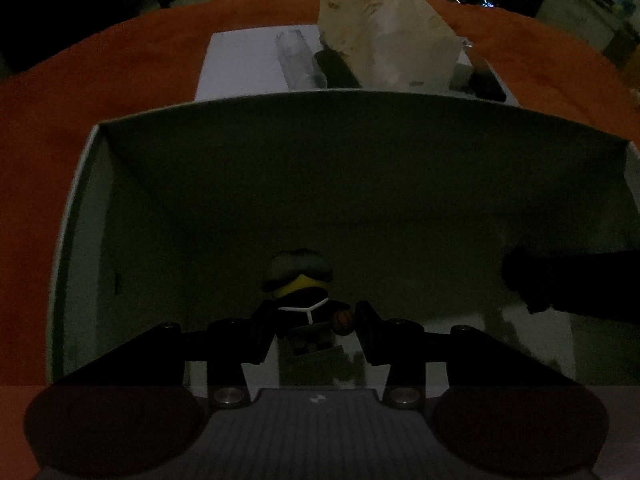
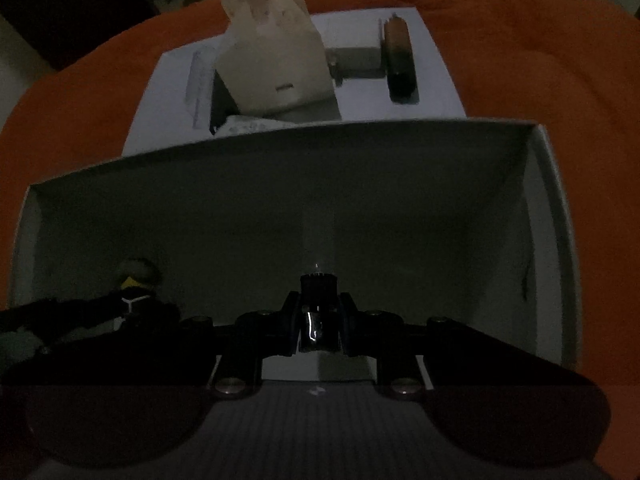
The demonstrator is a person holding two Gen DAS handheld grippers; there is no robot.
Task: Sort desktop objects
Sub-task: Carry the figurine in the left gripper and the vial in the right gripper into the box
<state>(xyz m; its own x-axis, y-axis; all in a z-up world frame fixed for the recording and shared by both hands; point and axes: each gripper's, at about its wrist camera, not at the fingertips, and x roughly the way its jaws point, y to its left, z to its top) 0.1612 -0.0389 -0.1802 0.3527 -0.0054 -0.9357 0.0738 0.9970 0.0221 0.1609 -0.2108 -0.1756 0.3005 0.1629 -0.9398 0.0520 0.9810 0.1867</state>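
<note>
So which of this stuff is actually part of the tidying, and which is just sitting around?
In the job:
- toy figure, held in the left gripper
- small dark-capped bottle, held in the right gripper
- open box below both

Just lying about:
- white bag
- clear tube
- brown roller
- orange cloth

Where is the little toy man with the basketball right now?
The toy figure is between the left gripper's fingers, low inside the open white box. The right wrist view shows it at the box's left side, beside the right gripper.
</note>
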